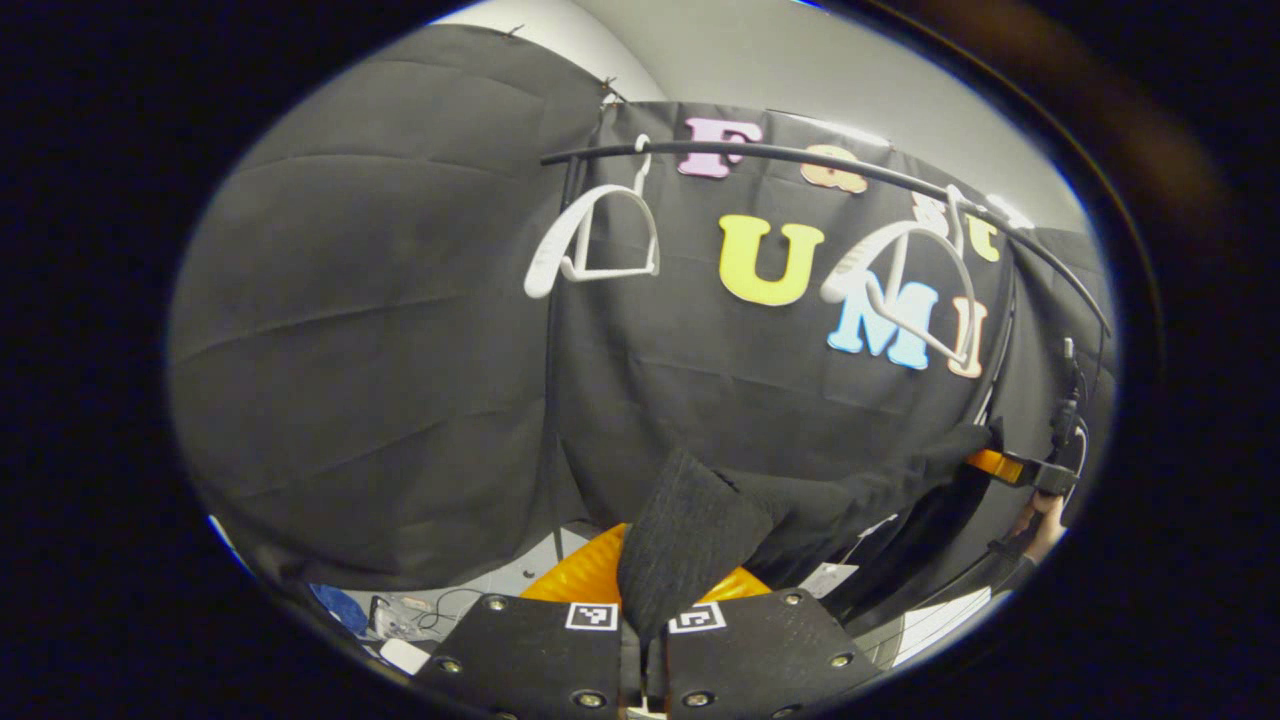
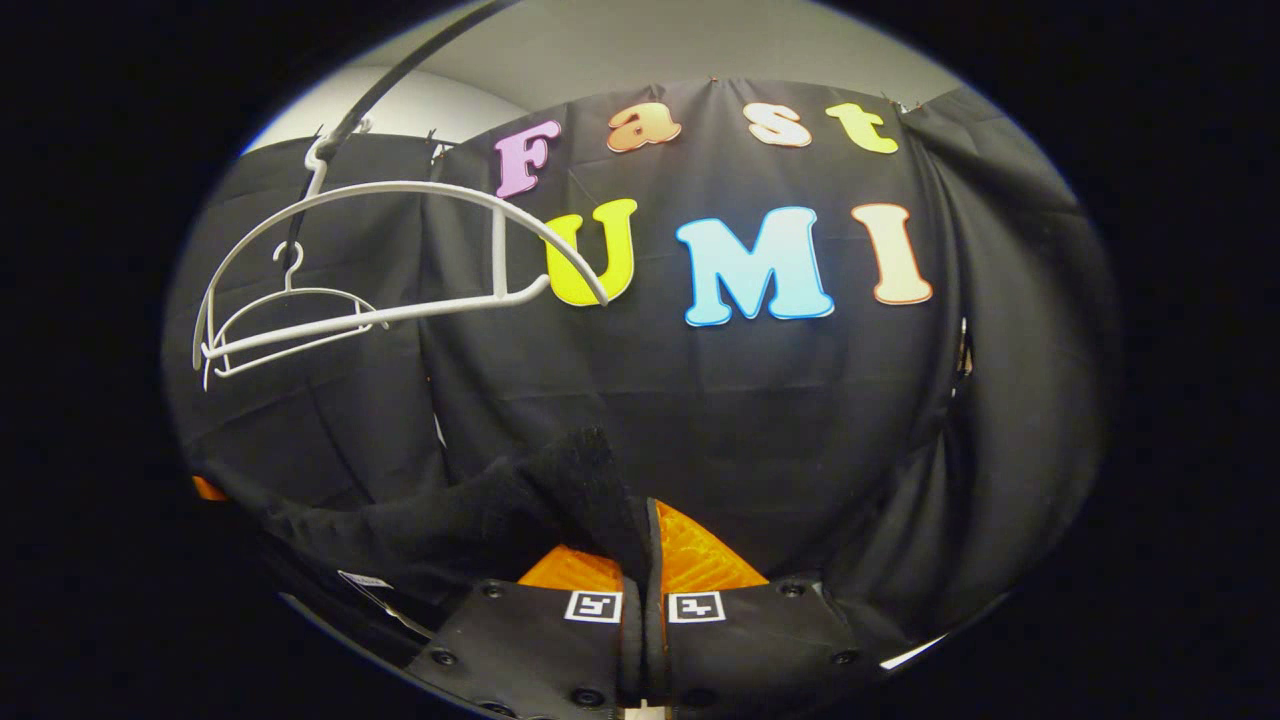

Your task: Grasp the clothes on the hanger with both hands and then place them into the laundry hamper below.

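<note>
Holding the black garment (image 1: 690, 540), the left gripper (image 1: 645, 610) has its jaws closed on one end; the right gripper (image 2: 645, 590) pinches the other. Judged step: lower both together, cloth taut. Left gripper view adds floor clutter (image 1: 400, 620); both show bare hangers (image 2: 380, 270).

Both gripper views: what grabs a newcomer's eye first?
A dark garment stretched between the two grippers, off the hangers: the left gripper pinches one end, the right gripper the other. Above, two bare white hangers dangle from the black rail.
</note>
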Available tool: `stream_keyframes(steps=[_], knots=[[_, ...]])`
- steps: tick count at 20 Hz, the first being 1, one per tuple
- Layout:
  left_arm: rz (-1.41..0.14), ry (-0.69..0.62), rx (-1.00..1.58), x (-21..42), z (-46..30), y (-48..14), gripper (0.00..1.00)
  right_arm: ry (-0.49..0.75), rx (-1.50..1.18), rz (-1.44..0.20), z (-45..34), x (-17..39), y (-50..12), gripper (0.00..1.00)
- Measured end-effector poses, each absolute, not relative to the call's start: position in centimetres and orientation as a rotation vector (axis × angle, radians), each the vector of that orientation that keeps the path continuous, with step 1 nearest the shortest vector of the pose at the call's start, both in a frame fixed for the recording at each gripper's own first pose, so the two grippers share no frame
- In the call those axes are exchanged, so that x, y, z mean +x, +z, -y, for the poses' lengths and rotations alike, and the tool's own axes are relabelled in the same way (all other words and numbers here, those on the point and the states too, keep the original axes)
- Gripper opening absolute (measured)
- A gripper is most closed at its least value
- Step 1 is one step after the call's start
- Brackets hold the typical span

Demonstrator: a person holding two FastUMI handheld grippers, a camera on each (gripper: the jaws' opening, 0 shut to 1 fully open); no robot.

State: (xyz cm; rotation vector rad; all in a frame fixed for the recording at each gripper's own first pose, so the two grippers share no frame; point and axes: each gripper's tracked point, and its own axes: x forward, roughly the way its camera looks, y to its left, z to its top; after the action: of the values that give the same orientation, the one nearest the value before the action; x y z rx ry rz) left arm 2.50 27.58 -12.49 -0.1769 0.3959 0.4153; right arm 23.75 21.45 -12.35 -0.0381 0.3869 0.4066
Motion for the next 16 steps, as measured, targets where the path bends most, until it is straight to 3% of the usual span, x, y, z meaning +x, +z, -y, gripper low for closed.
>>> stream_keyframes(steps=[7, 8, 16], knots=[[-0.437, 0.225, -0.124, 5.1, -26.2, -15.4, 0.02, 0.258, -0.062, -0.398, -18.9, 17.9, -12.7, 0.0], [-0.443, 0.197, -0.113, 5.0, -25.8, -15.7, 0.02, 0.241, -0.061, -0.402, -18.7, 17.0, -12.8, 0.03], [-0.507, 0.01, -0.036, 6.2, -22.1, -19.4, 0.02, 0.158, -0.067, -0.479, -16.6, 11.1, -15.6, 0.03]])
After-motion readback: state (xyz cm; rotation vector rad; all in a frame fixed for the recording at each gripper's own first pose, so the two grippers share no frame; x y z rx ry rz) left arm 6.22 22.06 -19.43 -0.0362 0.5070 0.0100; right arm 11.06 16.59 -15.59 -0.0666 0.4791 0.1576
